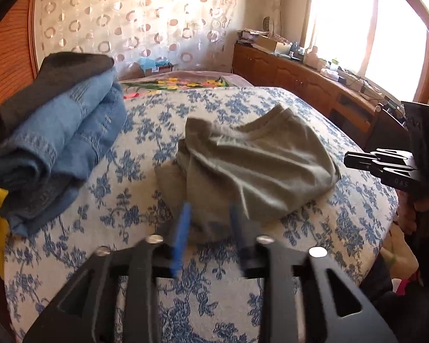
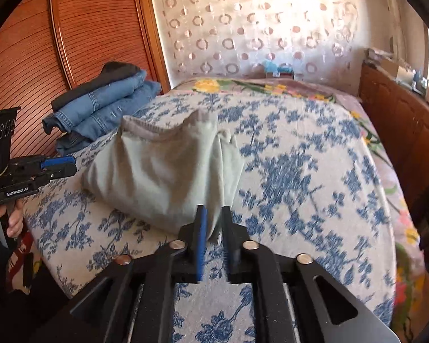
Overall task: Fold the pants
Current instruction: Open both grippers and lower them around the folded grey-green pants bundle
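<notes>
The pale grey-green pants lie folded into a bundle on the blue-flowered bedspread; they also show in the right wrist view. My left gripper is open, its blurred fingers at the near edge of the bundle, holding nothing. My right gripper is partly open at the near right corner of the pants, with a fold of cloth hanging between its fingers. The right gripper also shows in the left wrist view, and the left gripper in the right wrist view.
A stack of folded jeans and dark clothes lies at the bed's left side by a wooden wardrobe. A cluttered wooden dresser runs along the right. A floral blanket covers the far end of the bed.
</notes>
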The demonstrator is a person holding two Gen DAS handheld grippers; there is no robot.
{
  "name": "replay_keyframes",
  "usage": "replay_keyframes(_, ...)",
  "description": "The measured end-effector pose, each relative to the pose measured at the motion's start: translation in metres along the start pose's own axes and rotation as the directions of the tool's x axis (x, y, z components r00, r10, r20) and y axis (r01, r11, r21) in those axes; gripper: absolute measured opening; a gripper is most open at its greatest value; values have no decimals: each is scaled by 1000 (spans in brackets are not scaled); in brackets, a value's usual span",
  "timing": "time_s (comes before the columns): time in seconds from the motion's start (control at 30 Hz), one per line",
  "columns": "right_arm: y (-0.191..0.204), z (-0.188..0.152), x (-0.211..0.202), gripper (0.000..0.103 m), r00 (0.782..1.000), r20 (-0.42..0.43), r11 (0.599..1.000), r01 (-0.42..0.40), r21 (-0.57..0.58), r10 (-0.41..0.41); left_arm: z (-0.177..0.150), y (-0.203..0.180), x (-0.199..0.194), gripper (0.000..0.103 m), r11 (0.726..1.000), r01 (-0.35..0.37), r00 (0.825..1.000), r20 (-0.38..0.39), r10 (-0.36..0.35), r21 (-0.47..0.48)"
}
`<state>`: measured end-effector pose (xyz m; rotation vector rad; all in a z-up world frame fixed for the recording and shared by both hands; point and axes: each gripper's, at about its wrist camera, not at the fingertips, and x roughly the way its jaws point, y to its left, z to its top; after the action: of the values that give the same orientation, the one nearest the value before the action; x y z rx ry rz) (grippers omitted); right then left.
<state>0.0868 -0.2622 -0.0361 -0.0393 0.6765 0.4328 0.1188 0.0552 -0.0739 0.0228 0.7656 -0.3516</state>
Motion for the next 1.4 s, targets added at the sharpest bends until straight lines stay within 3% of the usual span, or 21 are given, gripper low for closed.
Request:
replay_keyframes(0.07,1,6,0,38,1000,12,1000,13,-14,-12,8,0,5,51,1000,4,1000,-2,-4,2)
replay_keyframes(0.13,1,15,3,41,1000,22,1000,11,-27,-10,17,-1,12,54,1000,4,1000,-7,-4,6)
replay_keyframes(0.3,1,36,20,45,1000,18,999,13,-53,-12,34,6,33,79,999,34,999,-7,-34,-23)
replay_keyframes(0.63,-9,68,65,45,999,-15,997,-53,-64,52,54,19,62,79,999,-18,1000,-21,17,-45)
replay_keyframes(0.83,-14,81,90,43,991,-42,989,-126,-74,123,61,28,76,62,999,19,999,-39,-20,-50)
replay_keyframes(0.93,-14,86,101,15,992,-40,988,-126,-90,122,64,31,85,46,998,21,998,-53,-23,-53)
replay_keyframes(0.97,-14,88,103,13,993,-29,990,-113,-89,111,65,32,88,38,998,24,998,-57,-27,-53)
replay_keyframes(1.13,-18,88,115,12,996,-18,994,-93,-62,92,66,29,98,25,1000,12,998,-56,-13,-17)
replay_keyframes(1.2,-19,87,118,12,997,-22,995,-82,-65,80,67,31,98,14,1000,8,999,-50,-9,-22)
replay_keyframes(1.4,-16,88,120,12,997,-32,995,-74,-70,72,76,37,89,10,999,9,1000,-2,-9,-43)
